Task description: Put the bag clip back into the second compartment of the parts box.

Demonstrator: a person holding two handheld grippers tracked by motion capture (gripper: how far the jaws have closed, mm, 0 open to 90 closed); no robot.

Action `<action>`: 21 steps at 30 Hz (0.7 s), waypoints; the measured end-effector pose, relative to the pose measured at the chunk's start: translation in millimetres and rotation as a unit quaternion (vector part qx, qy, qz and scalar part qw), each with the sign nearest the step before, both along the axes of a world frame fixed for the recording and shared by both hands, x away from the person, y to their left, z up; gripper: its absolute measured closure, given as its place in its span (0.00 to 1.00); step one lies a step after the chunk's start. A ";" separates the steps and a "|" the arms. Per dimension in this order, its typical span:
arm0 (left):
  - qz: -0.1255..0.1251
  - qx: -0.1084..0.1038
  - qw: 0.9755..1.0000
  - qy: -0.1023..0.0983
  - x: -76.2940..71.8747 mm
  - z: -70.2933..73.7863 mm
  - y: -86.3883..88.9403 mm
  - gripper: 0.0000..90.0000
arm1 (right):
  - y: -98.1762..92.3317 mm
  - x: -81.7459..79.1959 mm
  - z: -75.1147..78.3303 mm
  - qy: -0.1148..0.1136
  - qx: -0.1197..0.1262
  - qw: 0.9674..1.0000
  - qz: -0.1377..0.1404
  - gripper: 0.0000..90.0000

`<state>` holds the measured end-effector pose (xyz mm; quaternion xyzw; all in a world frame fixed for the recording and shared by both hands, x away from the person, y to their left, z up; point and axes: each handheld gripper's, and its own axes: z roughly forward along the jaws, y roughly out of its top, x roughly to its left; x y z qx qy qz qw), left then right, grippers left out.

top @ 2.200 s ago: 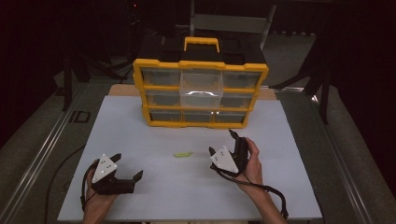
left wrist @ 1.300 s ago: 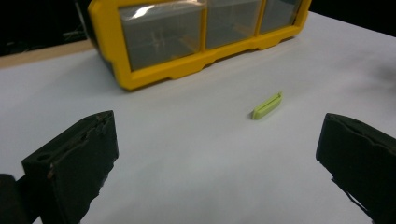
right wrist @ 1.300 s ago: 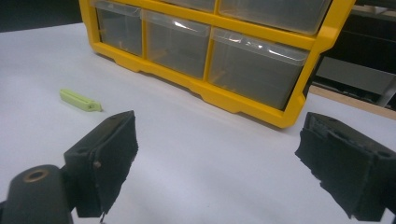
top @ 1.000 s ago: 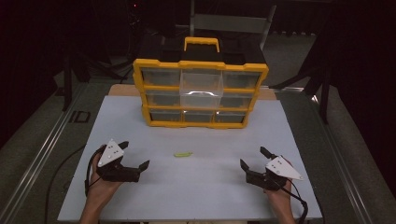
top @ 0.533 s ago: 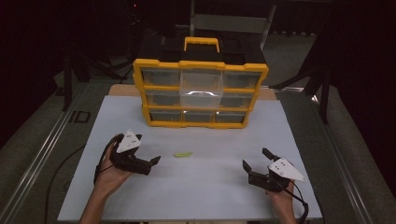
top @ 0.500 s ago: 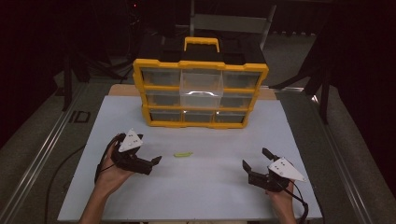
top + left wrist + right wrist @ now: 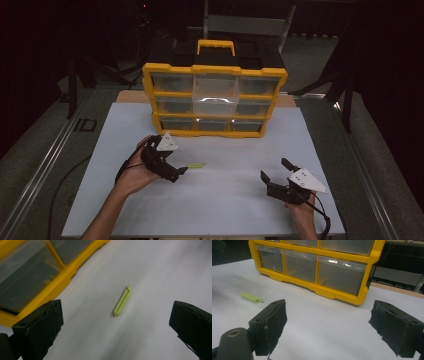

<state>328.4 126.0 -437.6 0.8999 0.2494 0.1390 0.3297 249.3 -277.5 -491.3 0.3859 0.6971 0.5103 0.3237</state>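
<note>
One slim lime-green plastic clip (image 7: 122, 302) lies flat on the white table (image 7: 230, 200), just ahead of the left gripper (image 7: 179, 171), whose fingers stand wide apart; its long axis runs almost straight away between them, the right gripper (image 7: 272, 170), also open, well apart.

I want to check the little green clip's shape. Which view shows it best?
The left gripper view: the green clip lies large between the open fingers. The right gripper view shows it smaller; the high view, tiny.
</note>
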 end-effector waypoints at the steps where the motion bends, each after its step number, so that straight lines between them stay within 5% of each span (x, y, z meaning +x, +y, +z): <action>1: -0.004 0.004 1.000 0.003 2.1 -0.5 -3.2 0.02 | -0.1 0.1 -0.1 0.000 0.000 1.000 0.000 0.15; 13: -0.038 0.055 0.996 0.051 27.4 -13.3 -30.1 0.05 | -1.0 3.8 -2.4 0.007 -0.002 1.000 0.002 0.15; 21: -0.064 0.107 0.989 0.076 44.3 -26.6 -49.1 0.07 | -2.1 4.4 -2.4 0.008 0.003 1.000 -0.001 0.15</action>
